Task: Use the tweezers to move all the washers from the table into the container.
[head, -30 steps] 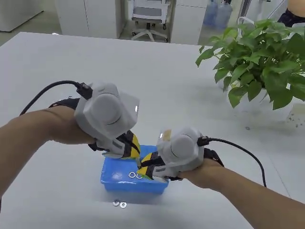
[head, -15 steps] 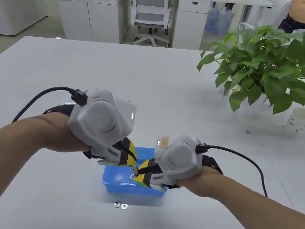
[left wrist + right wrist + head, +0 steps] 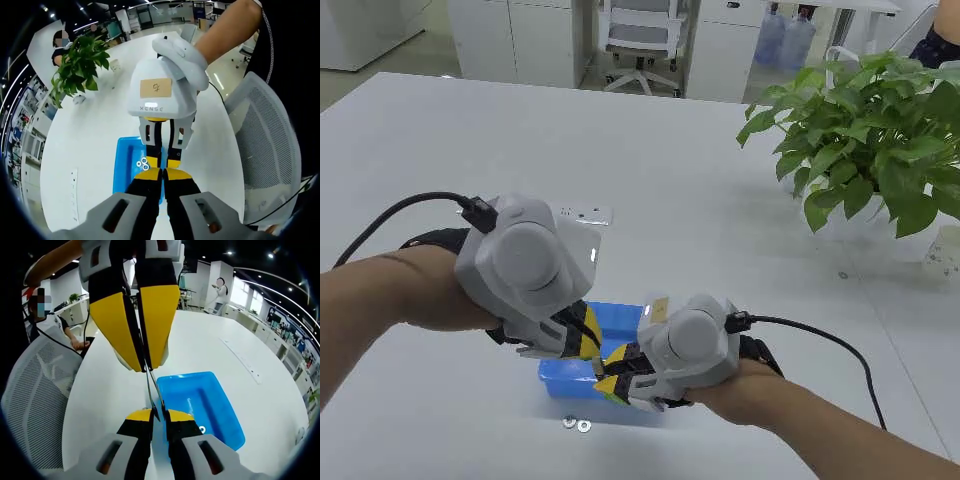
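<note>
Left tool (image 3: 162,172), right tool (image 3: 160,416) moved closer, sharing tweezers (image 3: 150,385) (over container (image 3: 192,390)).

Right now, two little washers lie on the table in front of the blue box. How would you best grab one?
Probably by its rim, from straight above. Each washer lies flat and thin on the table, offering no side to pinch. Slip one tip of the tweezers through the hole, the other outside, and close across the ring.
</note>
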Motion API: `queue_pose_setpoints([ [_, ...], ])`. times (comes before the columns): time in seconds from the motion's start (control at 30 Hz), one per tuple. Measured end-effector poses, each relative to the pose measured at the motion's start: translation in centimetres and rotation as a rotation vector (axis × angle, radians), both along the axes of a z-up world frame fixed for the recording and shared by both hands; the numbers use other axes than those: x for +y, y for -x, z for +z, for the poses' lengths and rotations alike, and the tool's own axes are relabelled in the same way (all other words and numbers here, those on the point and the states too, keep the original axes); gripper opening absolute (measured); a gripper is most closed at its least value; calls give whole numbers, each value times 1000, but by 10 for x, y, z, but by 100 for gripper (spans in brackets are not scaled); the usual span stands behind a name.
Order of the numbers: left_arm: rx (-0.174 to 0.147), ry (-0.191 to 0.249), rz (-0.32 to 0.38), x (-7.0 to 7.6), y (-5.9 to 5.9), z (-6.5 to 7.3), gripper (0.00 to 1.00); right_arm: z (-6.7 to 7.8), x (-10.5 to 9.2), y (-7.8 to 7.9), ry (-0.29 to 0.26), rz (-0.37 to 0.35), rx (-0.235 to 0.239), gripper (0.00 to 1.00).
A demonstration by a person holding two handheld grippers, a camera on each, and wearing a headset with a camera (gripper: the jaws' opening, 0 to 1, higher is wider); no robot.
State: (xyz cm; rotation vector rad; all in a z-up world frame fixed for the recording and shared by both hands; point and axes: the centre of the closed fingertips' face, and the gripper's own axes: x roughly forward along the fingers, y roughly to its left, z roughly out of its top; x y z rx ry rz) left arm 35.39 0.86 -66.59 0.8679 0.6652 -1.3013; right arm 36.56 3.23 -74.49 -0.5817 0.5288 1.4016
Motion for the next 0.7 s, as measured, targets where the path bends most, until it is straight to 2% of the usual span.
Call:
queue_pose_setpoints([
  [0.7, 25, -13, 14, 8, 10, -14, 5, -13, 7, 13, 1, 16, 25, 11],
])
